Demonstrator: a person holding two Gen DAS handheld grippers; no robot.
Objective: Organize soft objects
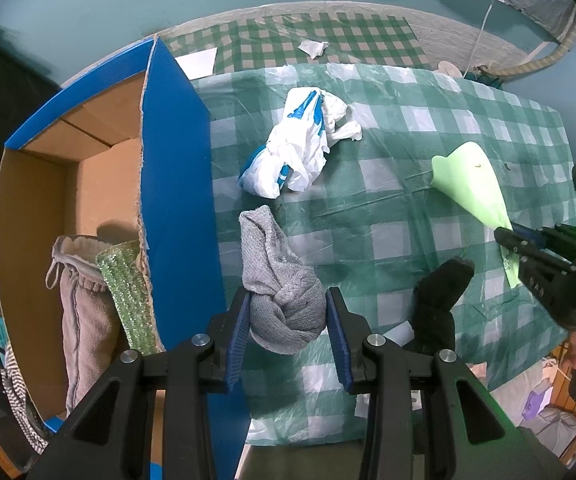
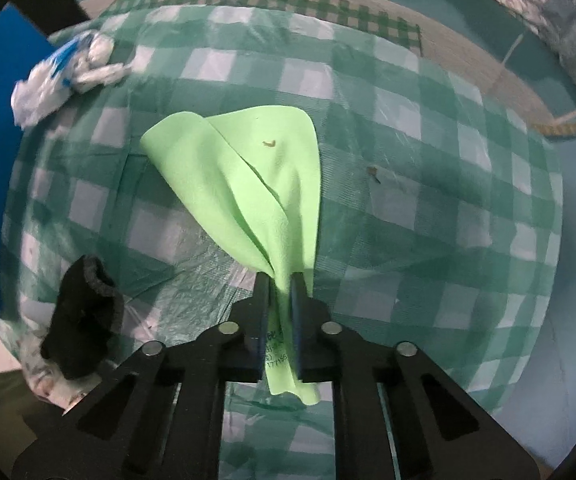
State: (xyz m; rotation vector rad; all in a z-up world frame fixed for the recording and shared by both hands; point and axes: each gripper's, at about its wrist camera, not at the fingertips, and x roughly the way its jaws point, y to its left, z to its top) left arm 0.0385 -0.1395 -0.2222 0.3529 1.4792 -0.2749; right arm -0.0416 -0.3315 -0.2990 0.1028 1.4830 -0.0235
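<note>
Left hand-held gripper [image 1: 288, 312] clamping grey sock [image 1: 280, 280] beside box wall [image 1: 180, 184], right hand-held gripper [image 2: 280, 280] pinching green cloth [image 2: 244, 176]

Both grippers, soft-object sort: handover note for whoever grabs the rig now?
Left gripper: shut on the grey knotted sock, beside the blue box.
Right gripper: shut on one end of the green cloth.
Done: beige pouch and green sponge are in the box.
Left: box both held items, then the black sock and white plastic bag on the checked tablecloth.
</note>
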